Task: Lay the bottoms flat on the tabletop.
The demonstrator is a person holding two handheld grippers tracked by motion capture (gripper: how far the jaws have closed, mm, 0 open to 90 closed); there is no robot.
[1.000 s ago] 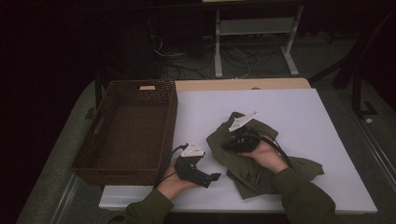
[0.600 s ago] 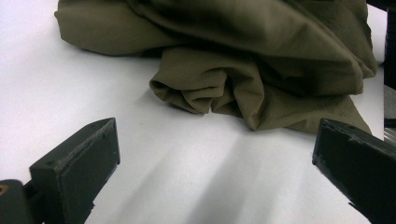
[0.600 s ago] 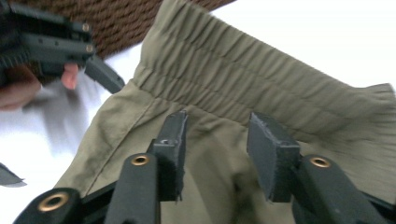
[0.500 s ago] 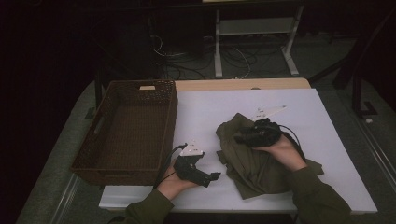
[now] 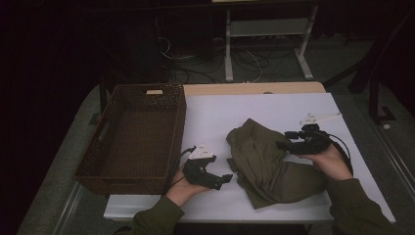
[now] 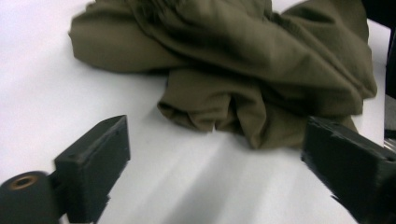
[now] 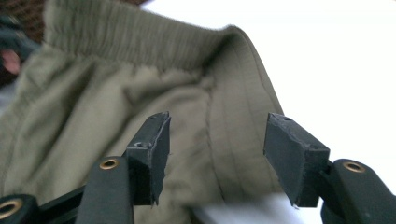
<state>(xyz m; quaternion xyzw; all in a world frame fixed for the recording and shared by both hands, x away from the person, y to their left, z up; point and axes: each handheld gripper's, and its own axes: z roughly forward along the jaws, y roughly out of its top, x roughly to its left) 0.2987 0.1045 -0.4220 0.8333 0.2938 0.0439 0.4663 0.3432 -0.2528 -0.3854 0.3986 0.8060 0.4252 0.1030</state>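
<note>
An olive-green garment [image 5: 264, 156] with an elastic waistband lies crumpled on the white table [image 5: 244, 107]. My right gripper [image 5: 281, 144] points left over the garment's right side. Its jaws have just been opening, and the waistband fabric [image 7: 116, 93] lies beyond the right gripper [image 7: 218, 119], not pinched. My left gripper [image 5: 227, 177] rests near the table's front edge, just left of the garment. The left gripper [image 6: 217, 128] has just been closing slightly but stands wide, with only bare table between the jaws and the garment's folds [image 6: 243, 56] a little ahead.
A brown wicker basket [image 5: 180, 132] stands along the table's left side, beside my left hand. Beyond the table's far edge are a dark floor, cables and a white stand [image 5: 264, 29].
My right gripper has let go of the garment's middle, opened, and moved to the right. The garment's top has shifted a little. The left hand has stayed put.
</note>
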